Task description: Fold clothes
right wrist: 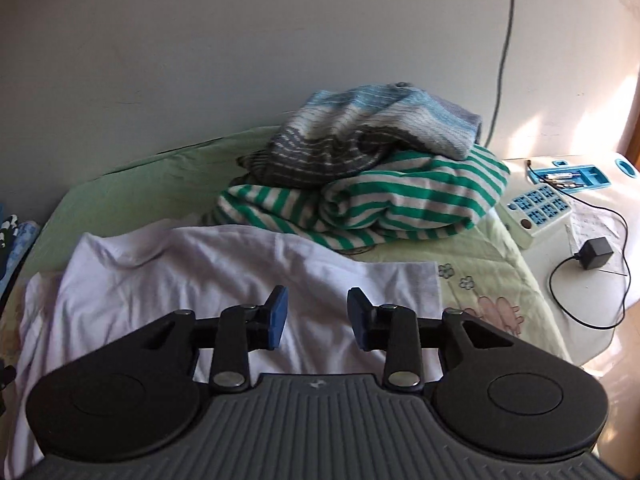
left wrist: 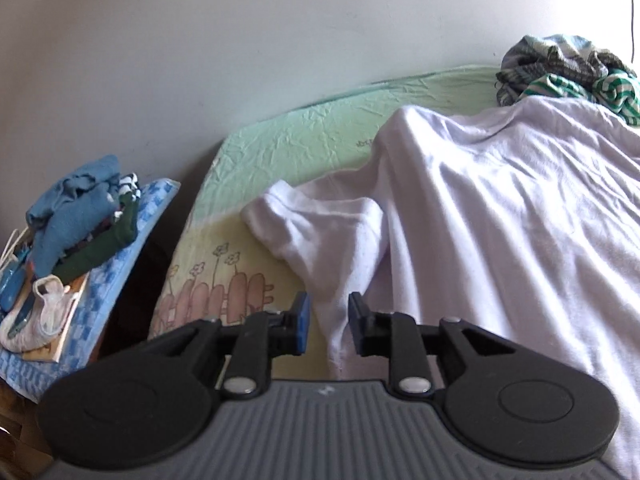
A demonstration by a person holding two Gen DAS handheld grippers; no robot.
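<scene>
A white T-shirt (left wrist: 500, 208) lies spread on the green bed sheet (left wrist: 304, 128), one sleeve (left wrist: 320, 224) folded out to the left. My left gripper (left wrist: 328, 320) is open and empty, just above the shirt's left edge below the sleeve. In the right wrist view the same shirt (right wrist: 208, 280) lies flat, its hem edge to the right. My right gripper (right wrist: 318, 316) is open and empty, hovering over the shirt's lower part.
A pile of unfolded clothes, green-striped (right wrist: 400, 200) and blue-grey striped (right wrist: 360, 136), sits at the back of the bed. Folded clothes (left wrist: 80, 220) lie on a blue cloth-covered stand at left. A white table (right wrist: 580, 264) at right holds a charger, cable and blue trays.
</scene>
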